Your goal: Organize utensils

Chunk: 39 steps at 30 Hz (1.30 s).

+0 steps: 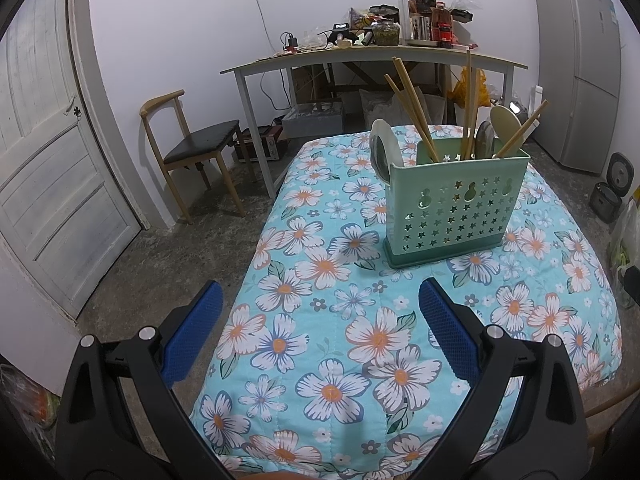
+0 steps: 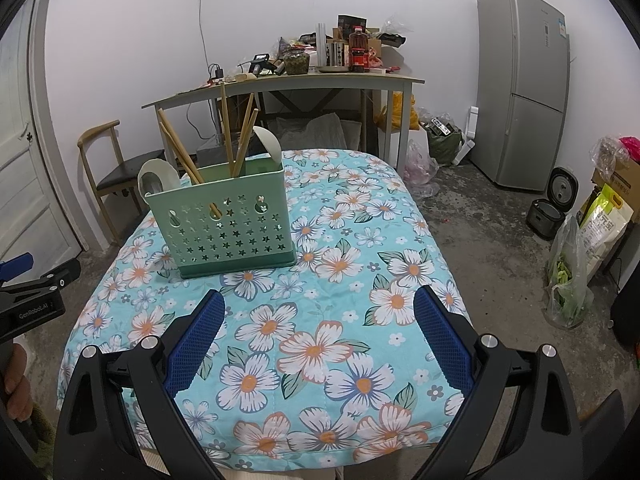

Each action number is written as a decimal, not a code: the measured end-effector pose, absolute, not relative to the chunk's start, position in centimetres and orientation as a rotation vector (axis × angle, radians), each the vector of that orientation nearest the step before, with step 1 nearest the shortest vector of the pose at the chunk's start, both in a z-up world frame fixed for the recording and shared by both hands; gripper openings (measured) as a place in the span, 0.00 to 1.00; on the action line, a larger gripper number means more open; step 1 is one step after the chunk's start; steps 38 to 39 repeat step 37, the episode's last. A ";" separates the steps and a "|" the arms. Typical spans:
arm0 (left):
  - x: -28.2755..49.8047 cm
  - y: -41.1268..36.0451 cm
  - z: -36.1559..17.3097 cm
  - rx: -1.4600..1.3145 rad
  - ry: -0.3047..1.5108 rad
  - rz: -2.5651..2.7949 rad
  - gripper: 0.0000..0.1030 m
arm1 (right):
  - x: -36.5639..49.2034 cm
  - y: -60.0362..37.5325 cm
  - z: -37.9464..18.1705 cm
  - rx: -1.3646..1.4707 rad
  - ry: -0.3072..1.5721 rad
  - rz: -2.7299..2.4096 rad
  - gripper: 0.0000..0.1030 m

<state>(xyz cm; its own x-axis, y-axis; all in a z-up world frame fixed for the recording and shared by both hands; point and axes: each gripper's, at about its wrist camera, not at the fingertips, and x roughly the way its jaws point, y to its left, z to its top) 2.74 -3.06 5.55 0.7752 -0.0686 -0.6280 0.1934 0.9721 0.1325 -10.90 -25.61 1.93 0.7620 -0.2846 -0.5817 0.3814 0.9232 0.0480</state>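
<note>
A green utensil holder (image 1: 452, 204) with star cut-outs stands upright on the floral tablecloth (image 1: 320, 340); it also shows in the right wrist view (image 2: 228, 220). Several wooden chopsticks (image 1: 412, 108) and pale spoons (image 1: 505, 124) stick out of its top. Another spoon (image 1: 382, 152) leans at its left end. My left gripper (image 1: 320, 300) is open and empty, hovering over the cloth in front of the holder. My right gripper (image 2: 318, 310) is open and empty, to the right of the holder. The left gripper shows at the left edge of the right wrist view (image 2: 24, 280).
A wooden chair (image 1: 192, 148) stands left of the table. A cluttered desk (image 1: 372, 56) stands behind against the wall. A fridge (image 2: 520, 88), rice cookers (image 2: 552, 204) and bags (image 2: 572, 276) sit on the floor at right. A door (image 1: 44, 152) is at left.
</note>
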 end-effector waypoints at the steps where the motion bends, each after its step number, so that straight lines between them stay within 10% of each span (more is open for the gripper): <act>1: 2.8 -3.1 5.5 0.194 0.670 -0.143 0.92 | -10.9 -25.6 1.9 0.168 0.604 -0.364 0.90; 39: 3.0 -3.2 5.1 0.196 0.689 -0.152 0.92 | -10.9 -25.5 2.0 0.166 0.604 -0.362 0.90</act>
